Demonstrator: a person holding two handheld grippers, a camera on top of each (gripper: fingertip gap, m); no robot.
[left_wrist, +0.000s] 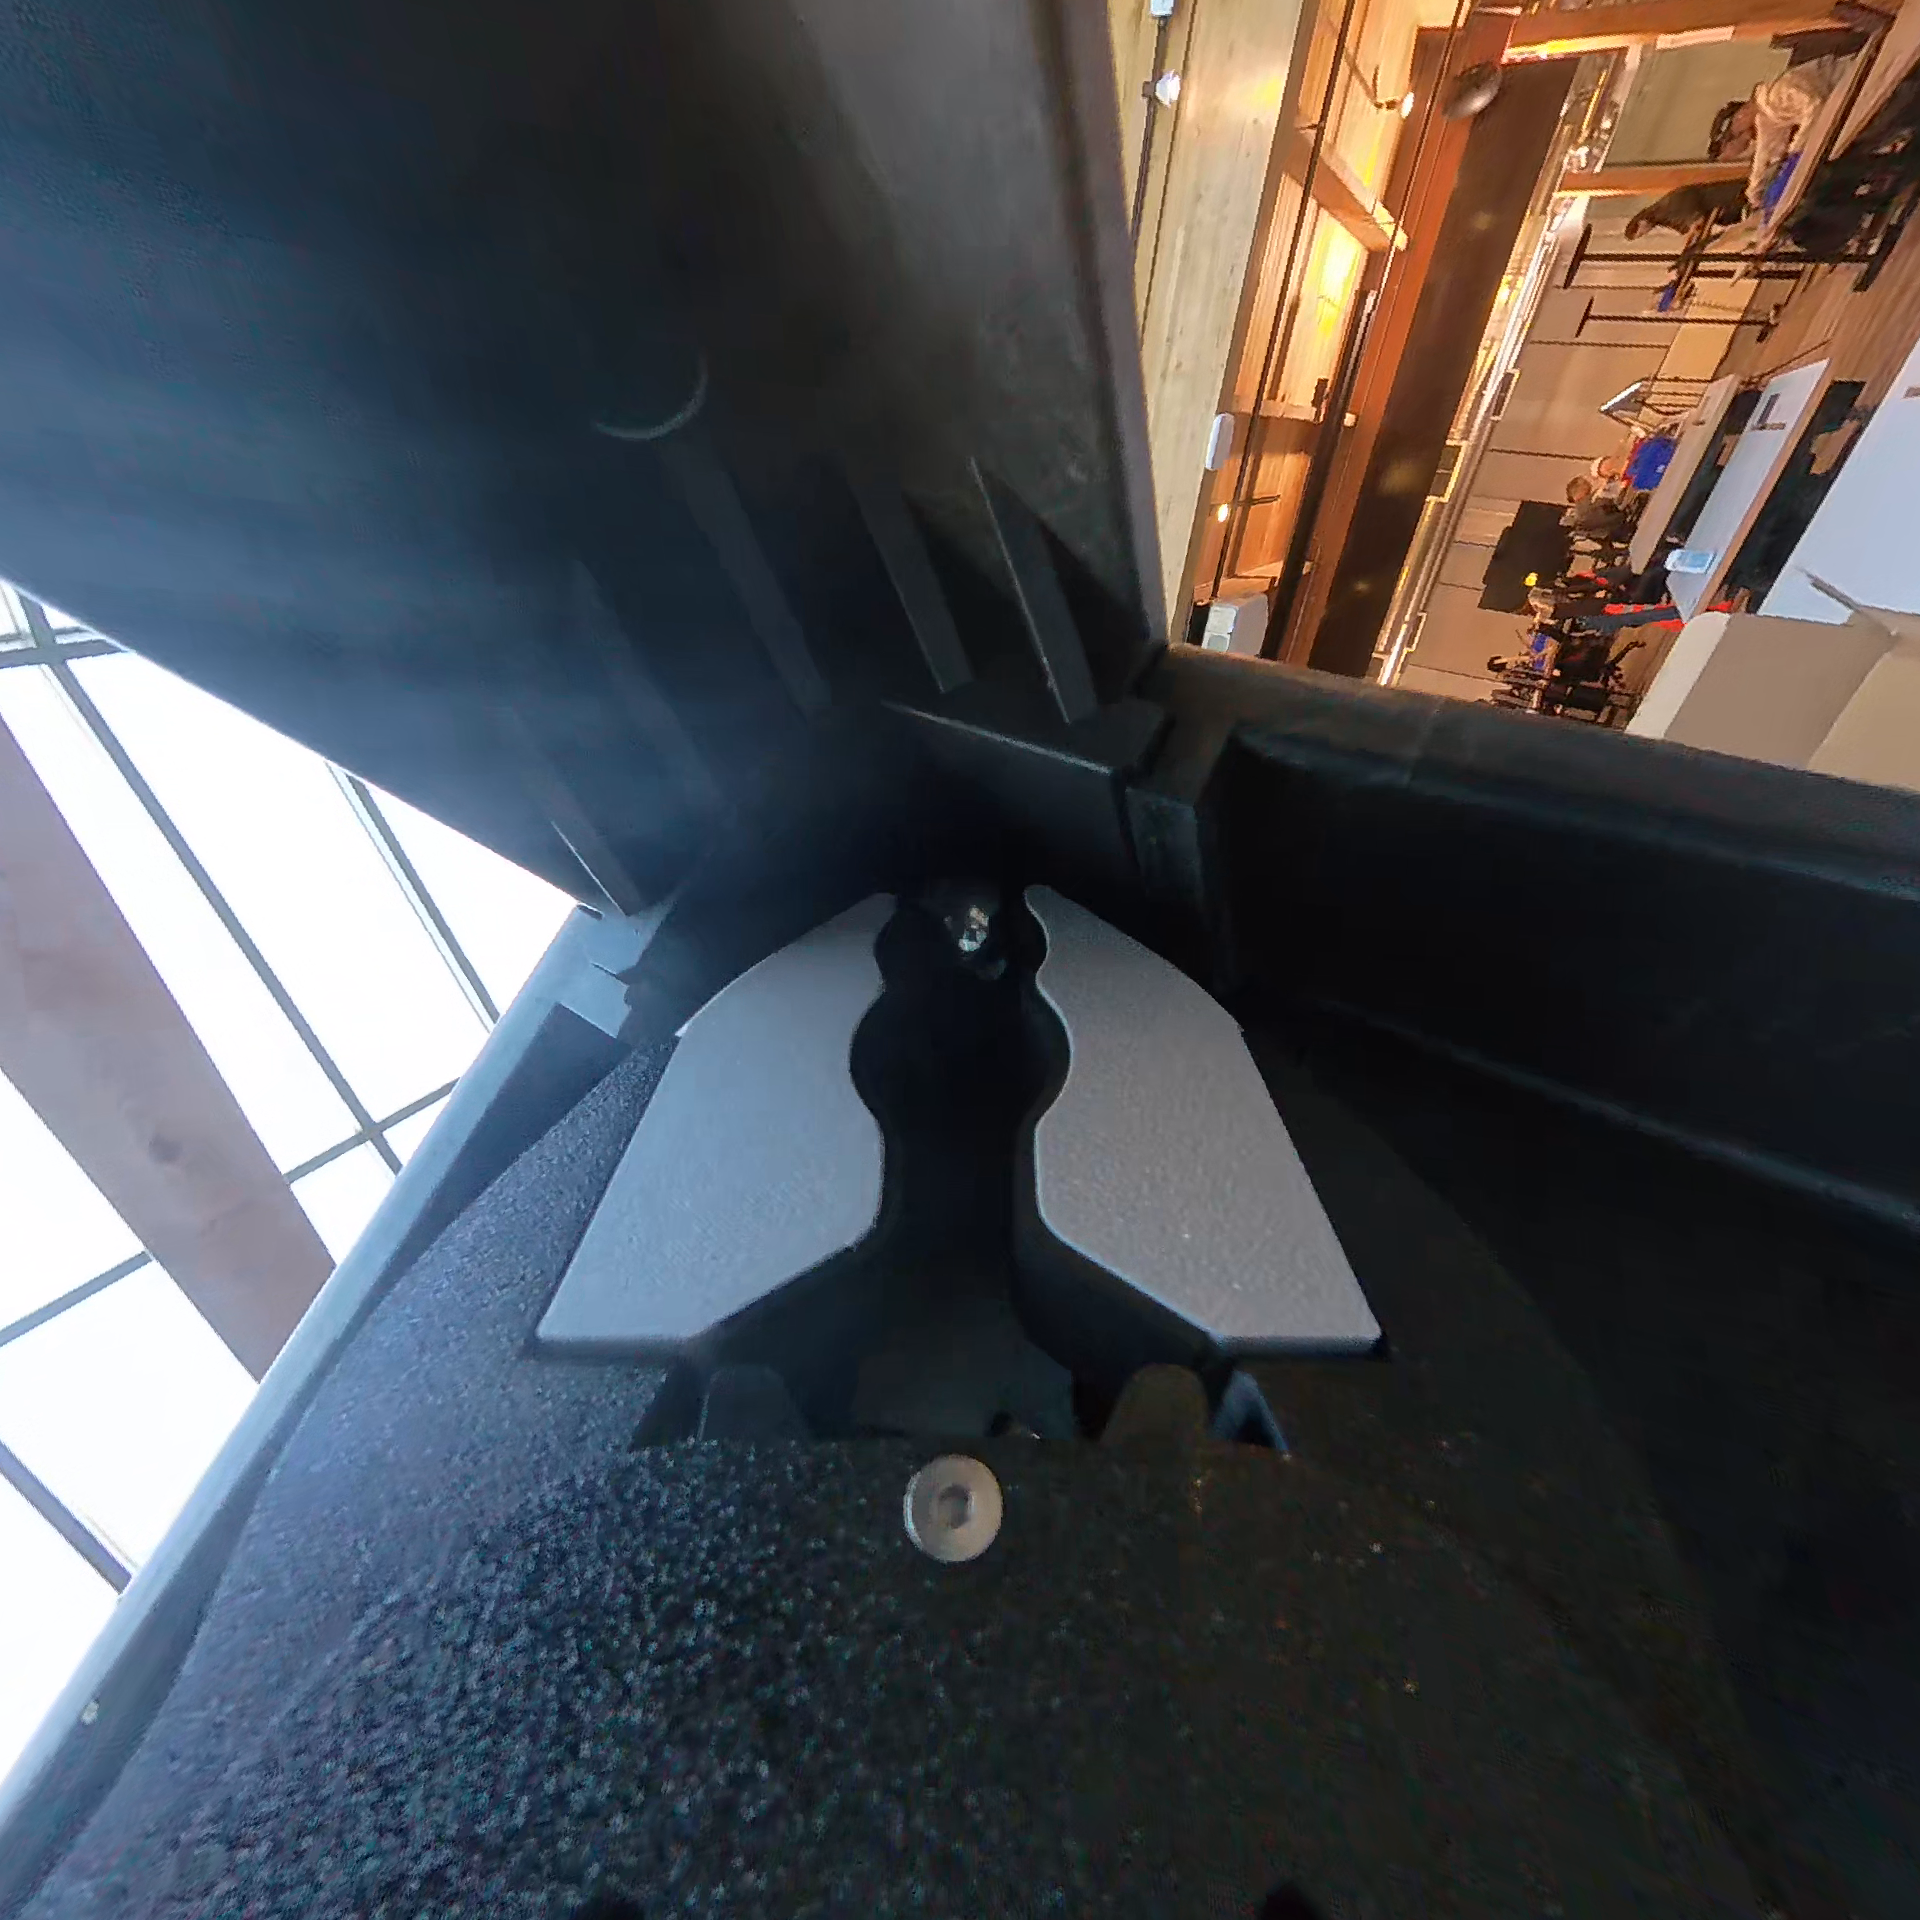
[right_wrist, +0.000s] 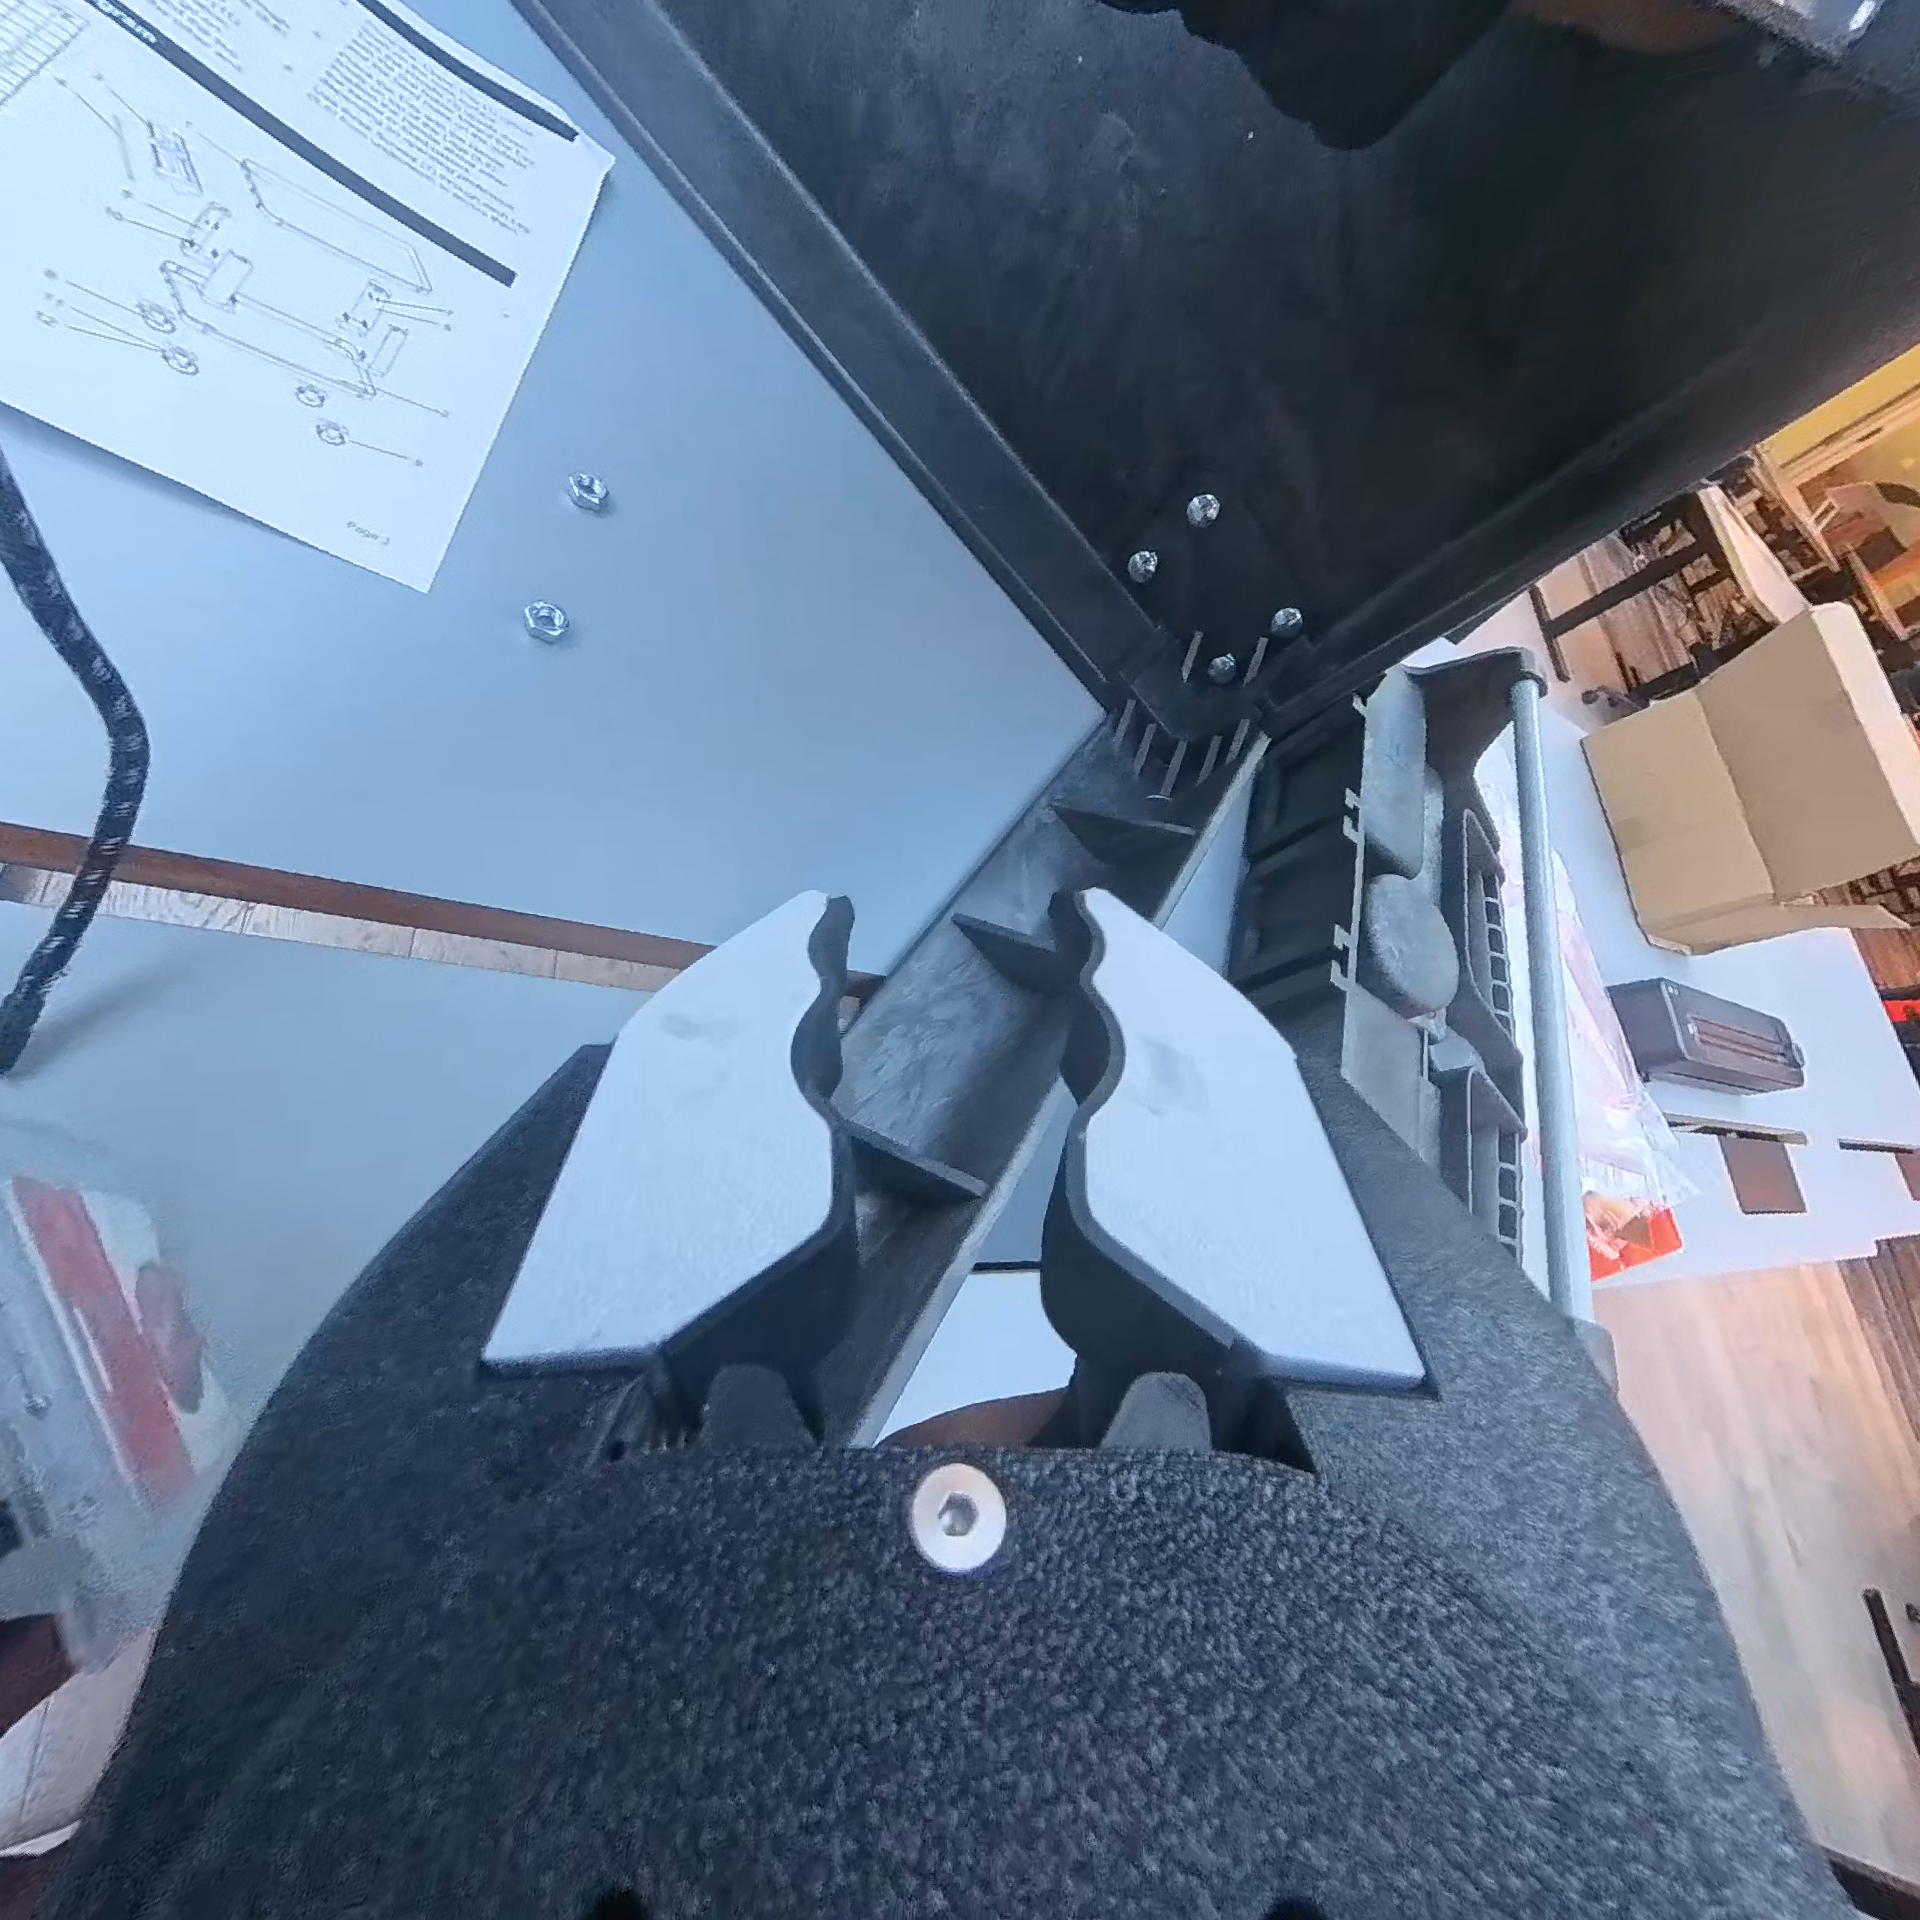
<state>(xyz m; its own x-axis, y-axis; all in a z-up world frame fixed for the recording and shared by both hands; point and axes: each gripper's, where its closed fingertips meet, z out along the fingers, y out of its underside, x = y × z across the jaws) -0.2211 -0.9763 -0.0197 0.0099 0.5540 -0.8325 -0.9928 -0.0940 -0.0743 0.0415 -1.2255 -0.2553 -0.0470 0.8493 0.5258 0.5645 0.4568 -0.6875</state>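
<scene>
Left gripper (left_wrist: 961, 930): jaws nearly together at the tips, closed on a small metal bolt (left_wrist: 971, 928) whose shiny end shows in the narrow gap. The tips sit deep in the inside corner of a black plastic bin (left_wrist: 1455, 894), where a ribbed side wall meets a thick rim. Behind the bin, on the left of this view, are bright windows (left_wrist: 208, 935); on the right, a wood-lined room with tables and distant people. Right gripper (right_wrist: 961, 925): jaws apart, with a ribbed black plastic strip (right_wrist: 935, 1039) running lengthwise through the gap between them; whether either finger touches the strip cannot be told. The strip leads up to the outside corner of the same black bin (right_wrist: 1143, 312), where four bolt ends (right_wrist: 1202, 509) stand out of a corner plate. Left of that corner, on the pale grey table (right_wrist: 623, 727), lie two loose hex nuts (right_wrist: 545, 621), well apart from the gripper, and beyond them a printed sheet (right_wrist: 260, 260) with a parts diagram. A braided black cable (right_wrist: 94, 727) crosses the far left edge. Right of the strip lies a black moulded part (right_wrist: 1434, 914) with a metal rod (right_wrist: 1538, 935) beside it, and farther right a cardboard box (right_wrist: 1745, 790).
</scene>
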